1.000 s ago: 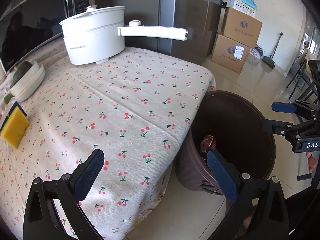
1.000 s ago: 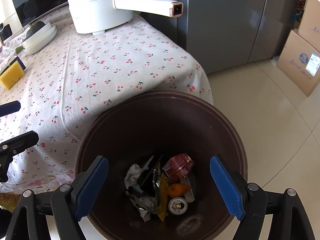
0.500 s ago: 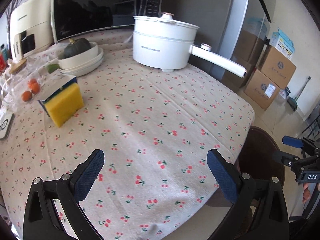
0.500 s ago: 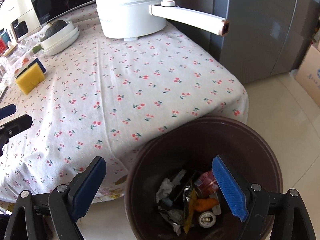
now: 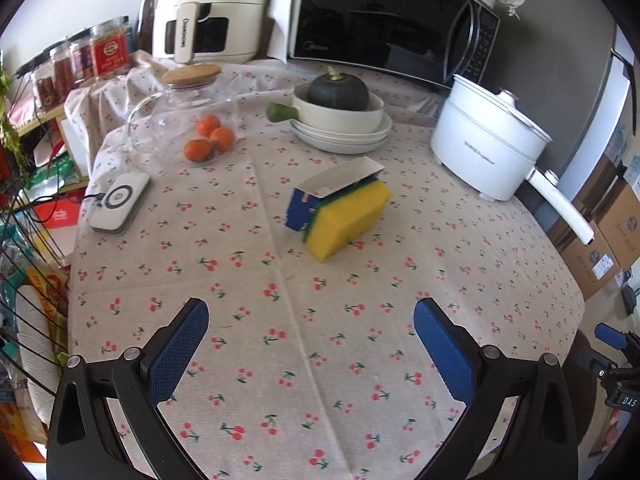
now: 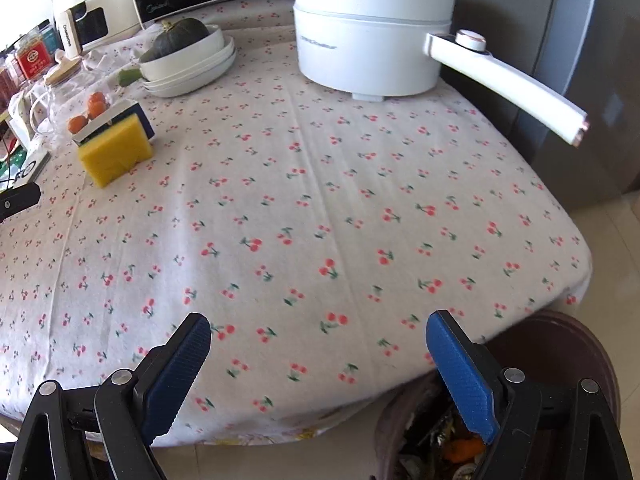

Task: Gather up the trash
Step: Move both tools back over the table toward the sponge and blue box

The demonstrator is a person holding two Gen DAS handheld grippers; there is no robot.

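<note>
A brown trash bin [image 6: 576, 360] stands on the floor at the table's right front corner, with wrappers and scraps [image 6: 444, 440] inside. Its rim shows at the right edge of the left wrist view [image 5: 582, 360]. My left gripper [image 5: 310, 344] is open and empty over the front of the cherry-print tablecloth [image 5: 320, 300]. My right gripper [image 6: 318, 364] is open and empty, above the table's front edge, its right finger over the bin. A yellow sponge pack with blue card [image 5: 344, 210] lies mid-table; it also shows in the right wrist view [image 6: 114, 146].
A white electric pot [image 5: 486, 152] with a long handle [image 6: 508, 80] stands at the back right. Stacked bowls with a dark squash [image 5: 340, 112], a glass jar with oranges [image 5: 192, 128], a white charger pad [image 5: 120, 202], a microwave [image 5: 392, 24] and an air fryer [image 5: 208, 8] sit behind. Cardboard boxes [image 5: 612, 232] stand on the floor.
Both grippers have swung left and up from the bin to face the table. The bin has slid to the lower right of both views. Both stay open and empty.
</note>
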